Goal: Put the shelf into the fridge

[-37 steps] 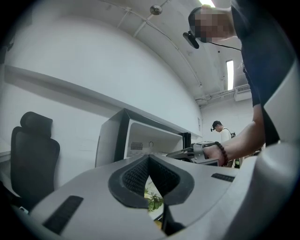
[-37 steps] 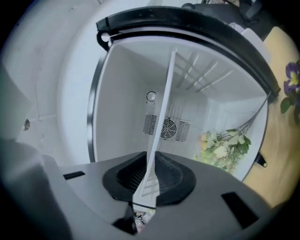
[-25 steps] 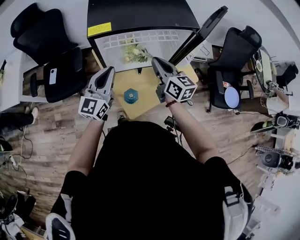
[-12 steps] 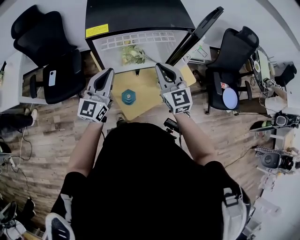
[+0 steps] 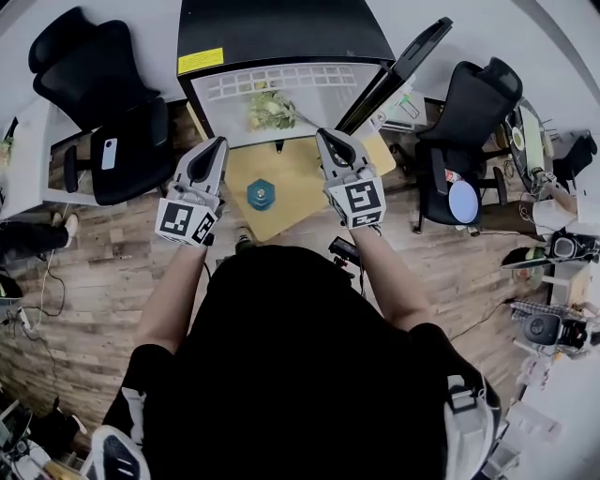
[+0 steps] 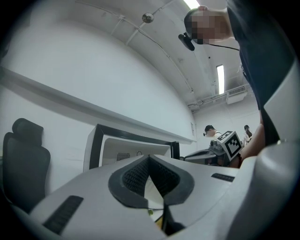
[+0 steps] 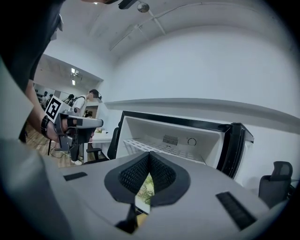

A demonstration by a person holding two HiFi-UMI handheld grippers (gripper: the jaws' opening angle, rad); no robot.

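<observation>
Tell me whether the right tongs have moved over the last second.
Yes. The right tongs have drawn back a little from the fridge, toward the person, and now point straighter at it.

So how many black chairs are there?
2. One chair stands left of the fridge, the other right of its open door. More could be hidden beneath the person.

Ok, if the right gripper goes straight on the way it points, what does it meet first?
Probably the open fridge: the right gripper aims into it, toward the wire shelf or the greens beneath. Nothing shows in between, but depth is unclear.
</observation>
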